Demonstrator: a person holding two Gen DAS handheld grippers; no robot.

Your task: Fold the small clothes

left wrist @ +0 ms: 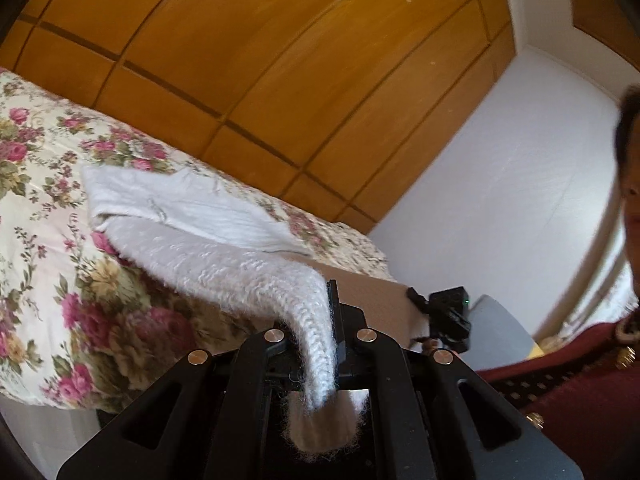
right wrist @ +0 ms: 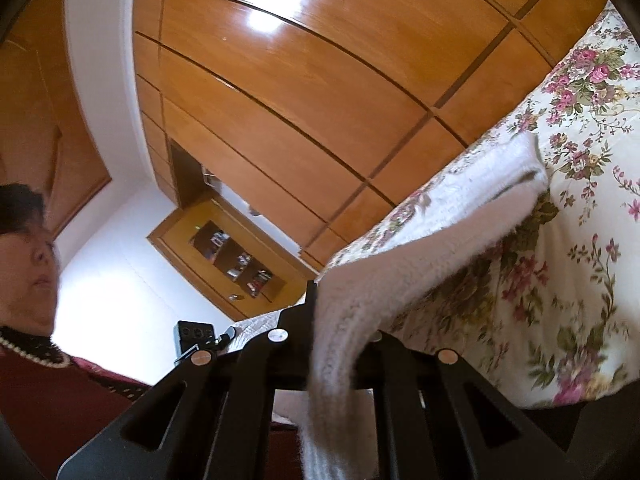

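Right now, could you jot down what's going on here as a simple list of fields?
Setting: bedroom, wooden wardrobe behind the bed
Surface: floral bedspread
Garment: white knitted garment, far part lying on the bedspread, near edge lifted off it
Left gripper: jaws shut on one end of the garment's near edge
Right gripper: jaws shut on the other end
Person: in a dark red top, close beside the grippers
Fold: not yet made
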